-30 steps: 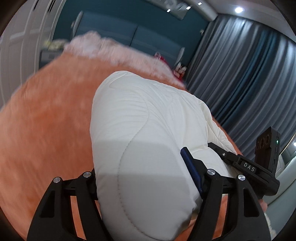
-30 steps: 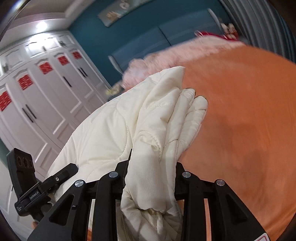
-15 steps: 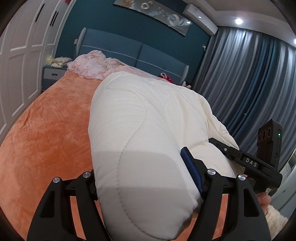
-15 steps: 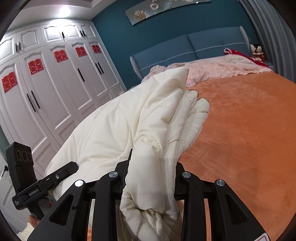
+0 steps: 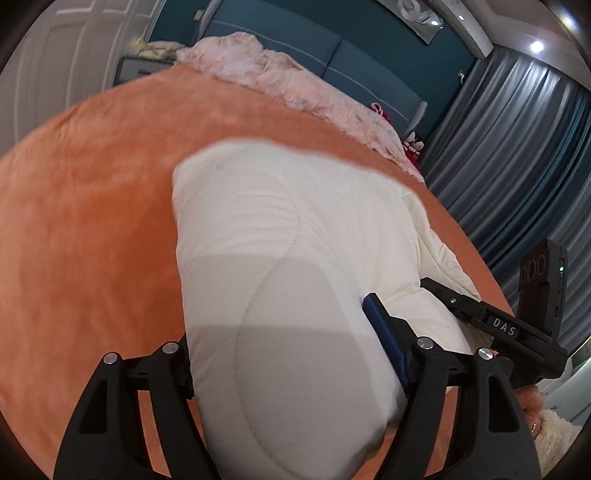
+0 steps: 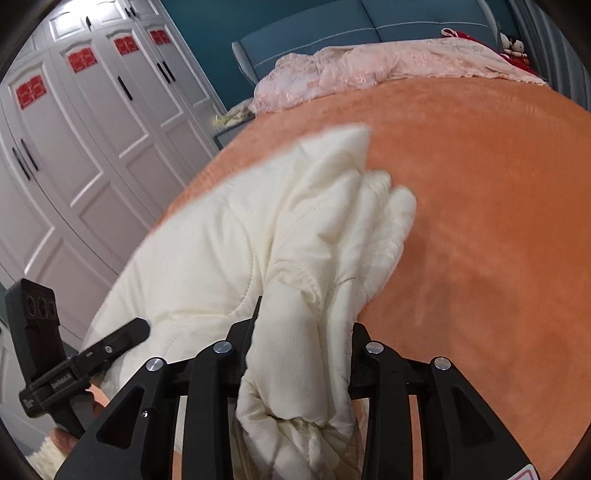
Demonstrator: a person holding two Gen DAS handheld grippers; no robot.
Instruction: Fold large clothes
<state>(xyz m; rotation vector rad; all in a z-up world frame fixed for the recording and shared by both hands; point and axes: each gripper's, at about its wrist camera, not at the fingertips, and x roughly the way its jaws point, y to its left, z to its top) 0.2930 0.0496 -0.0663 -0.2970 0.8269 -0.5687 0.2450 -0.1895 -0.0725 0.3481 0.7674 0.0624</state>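
A cream quilted padded garment (image 5: pixel 280 266) fills the middle of the left wrist view, held over the orange bed cover (image 5: pixel 92 206). My left gripper (image 5: pixel 284 354) is shut on a thick fold of it. In the right wrist view the same garment (image 6: pixel 229 254) hangs bunched, and my right gripper (image 6: pixel 303 350) is shut on a gathered edge. The right gripper shows in the left wrist view (image 5: pixel 491 325), and the left gripper shows in the right wrist view (image 6: pixel 85 362). The garment hides both sets of fingertips.
A pink lace cover (image 6: pixel 388 62) lies by the blue headboard (image 6: pixel 369 26). White wardrobe doors (image 6: pixel 74 147) stand left of the bed. Grey curtains (image 5: pixel 517 147) hang on the right. A bedside table (image 5: pixel 140 66) with clutter stands at the bed's head.
Both grippers have tipped down toward the bed with the garment still held. The garment now lies lower over the orange cover.
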